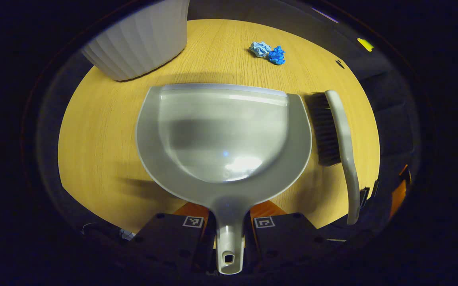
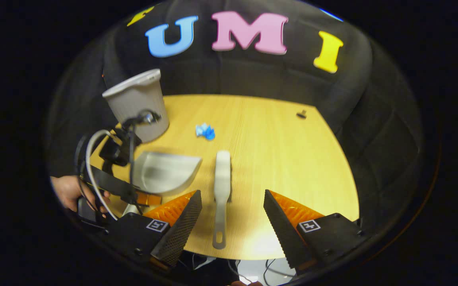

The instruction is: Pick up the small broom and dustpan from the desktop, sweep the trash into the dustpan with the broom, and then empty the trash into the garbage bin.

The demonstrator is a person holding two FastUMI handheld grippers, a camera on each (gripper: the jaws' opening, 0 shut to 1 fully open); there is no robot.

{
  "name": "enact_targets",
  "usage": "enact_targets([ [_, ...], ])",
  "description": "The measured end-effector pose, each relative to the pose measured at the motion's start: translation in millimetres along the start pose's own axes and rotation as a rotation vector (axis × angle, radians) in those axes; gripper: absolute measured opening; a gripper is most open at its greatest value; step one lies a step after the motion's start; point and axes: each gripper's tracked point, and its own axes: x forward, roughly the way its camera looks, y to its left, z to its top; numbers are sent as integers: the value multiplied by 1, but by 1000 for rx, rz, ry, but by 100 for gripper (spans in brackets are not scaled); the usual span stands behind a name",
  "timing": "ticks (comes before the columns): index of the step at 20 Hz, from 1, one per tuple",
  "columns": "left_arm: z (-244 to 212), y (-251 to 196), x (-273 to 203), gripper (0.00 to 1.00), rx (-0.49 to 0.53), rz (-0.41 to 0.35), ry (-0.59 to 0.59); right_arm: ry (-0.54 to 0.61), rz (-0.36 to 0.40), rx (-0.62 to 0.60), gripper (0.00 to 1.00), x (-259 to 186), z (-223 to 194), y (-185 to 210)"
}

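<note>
Left gripper view: left gripper (image 1: 229,230) pinches the grey plastic dustpan (image 1: 223,135) handle; right gripper (image 2: 233,216), wide open and empty, straddles the grey broom (image 2: 222,186) and could nudge it aside.

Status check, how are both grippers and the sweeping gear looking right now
Left gripper shut on dustpan handle. Right gripper open above broom, not gripping yet. Blue trash on table near bin; nothing blocking.

A recording booth: black cloth wall (image 2: 253,79) behind a wooden desktop (image 2: 276,159).
</note>
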Motion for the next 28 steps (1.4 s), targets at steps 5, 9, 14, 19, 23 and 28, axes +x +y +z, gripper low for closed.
enact_targets([
  [5, -1, 1, -1, 30, -79, -54, -56, 257, 43, 39, 100, 38, -21, 0],
  [9, 1, -2, 0, 30, -86, -89, -63, 384, 41, 42, 100, 58, -35, -5],
  [14, 2, -2, 0, 30, -83, -87, -50, 448, 6, -29, 80, 87, -37, -5],
  [19, 1, -2, 0, 30, -81, -70, -37, 518, 56, -32, 37, 97, -32, -5],
  [23, 1, -2, 0, 30, -70, -73, -35, 534, 84, -101, 35, 95, -22, -15],
  [28, 3, 12, 1, 30, 100, -36, 18, 454, 24, -289, 35, 115, 46, -56],
])
